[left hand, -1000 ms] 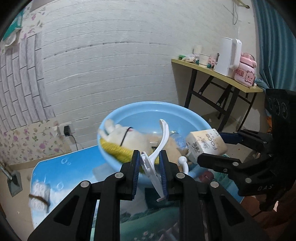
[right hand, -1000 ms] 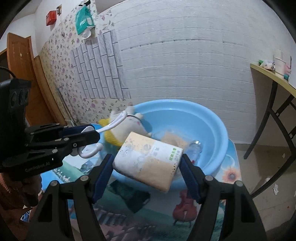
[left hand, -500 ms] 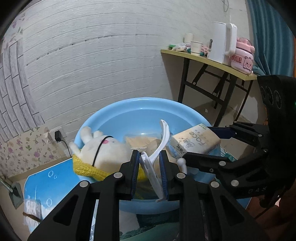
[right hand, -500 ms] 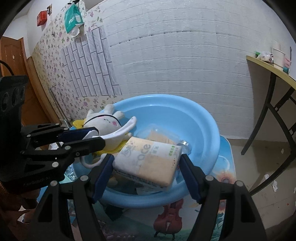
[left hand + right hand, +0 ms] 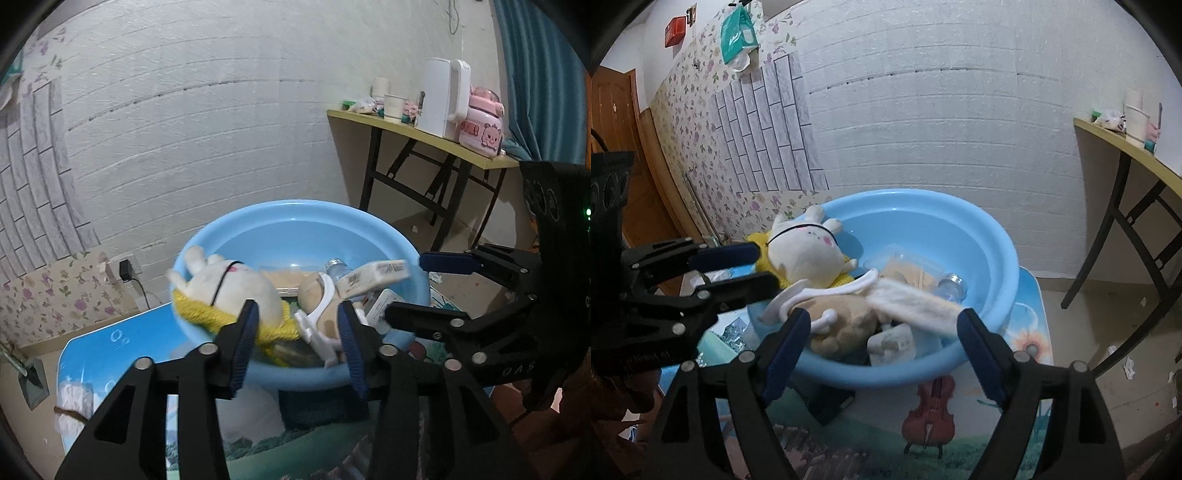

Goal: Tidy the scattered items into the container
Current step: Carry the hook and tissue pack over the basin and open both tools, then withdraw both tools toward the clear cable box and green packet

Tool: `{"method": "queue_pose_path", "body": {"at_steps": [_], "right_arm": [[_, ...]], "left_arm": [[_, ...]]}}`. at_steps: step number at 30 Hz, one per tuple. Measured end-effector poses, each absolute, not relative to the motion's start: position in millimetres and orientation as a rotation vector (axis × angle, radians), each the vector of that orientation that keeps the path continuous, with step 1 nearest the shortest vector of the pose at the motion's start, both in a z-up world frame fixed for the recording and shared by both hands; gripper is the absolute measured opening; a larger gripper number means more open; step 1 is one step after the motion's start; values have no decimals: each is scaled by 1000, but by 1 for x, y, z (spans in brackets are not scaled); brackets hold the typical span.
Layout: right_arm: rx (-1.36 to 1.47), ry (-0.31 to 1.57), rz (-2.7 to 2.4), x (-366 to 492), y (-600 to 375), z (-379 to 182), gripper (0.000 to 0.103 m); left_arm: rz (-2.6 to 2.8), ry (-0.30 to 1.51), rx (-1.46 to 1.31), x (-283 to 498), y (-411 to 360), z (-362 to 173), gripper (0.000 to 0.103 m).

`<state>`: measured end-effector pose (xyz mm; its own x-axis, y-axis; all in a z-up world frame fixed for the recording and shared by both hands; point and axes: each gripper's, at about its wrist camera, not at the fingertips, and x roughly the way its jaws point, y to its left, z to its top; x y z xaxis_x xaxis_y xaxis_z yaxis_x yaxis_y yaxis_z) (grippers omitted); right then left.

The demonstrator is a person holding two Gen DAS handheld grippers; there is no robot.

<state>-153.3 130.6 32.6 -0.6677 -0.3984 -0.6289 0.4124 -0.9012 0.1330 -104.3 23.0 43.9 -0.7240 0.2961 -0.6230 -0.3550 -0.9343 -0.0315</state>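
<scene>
Left wrist view is showing the left hand-held gripper [image 5: 295, 332] with its jaws opening over the near rim of the blue basin [image 5: 369, 218]; a white plastic hanger [image 5: 317, 325] is lying between the pads, which are not pressing on it. Its lower end is running behind the right pad, so its full shape is not readable. The tissue pack [image 5: 373, 273] is appearing motion-blurred above the basin contents, and whether it is resting on anything cannot be told.

Right wrist view is showing the right hand-held gripper [image 5: 882, 332] with its jaws opening and spread wide. The blurred tissue pack [image 5: 916, 306] is sitting between the pads, apparently clear of both; the blur is hiding its print.

Contents of the basin [image 5: 960, 206], counted: one white plush rabbit [image 5: 809, 251] in a yellow knitted garment lying against the left rim; one tan plush item [image 5: 842, 325], partly covered by the hanger [image 5: 827, 291]; one clear bottle [image 5: 951, 288], only its neck end showing; one pale rectangular object [image 5: 892, 345] near the front wall, unidentifiable; one clear box [image 5: 908, 264] with tan contents, largely hidden.

The basin is standing on a printed mat [image 5: 1027, 343]. A desk [image 5: 424, 136] at the right is carrying one white kettle [image 5: 445, 98], one pink container [image 5: 480, 133] and several small items too small to count.
</scene>
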Motion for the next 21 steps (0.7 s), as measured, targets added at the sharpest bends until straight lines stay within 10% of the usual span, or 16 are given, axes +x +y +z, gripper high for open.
{"method": "queue_pose_path", "body": {"at_steps": [21], "right_arm": [[1088,58,-2499,-103,113,13,83]], "left_arm": [[2790,-11,-1076,-35,-79,6,81]]}}
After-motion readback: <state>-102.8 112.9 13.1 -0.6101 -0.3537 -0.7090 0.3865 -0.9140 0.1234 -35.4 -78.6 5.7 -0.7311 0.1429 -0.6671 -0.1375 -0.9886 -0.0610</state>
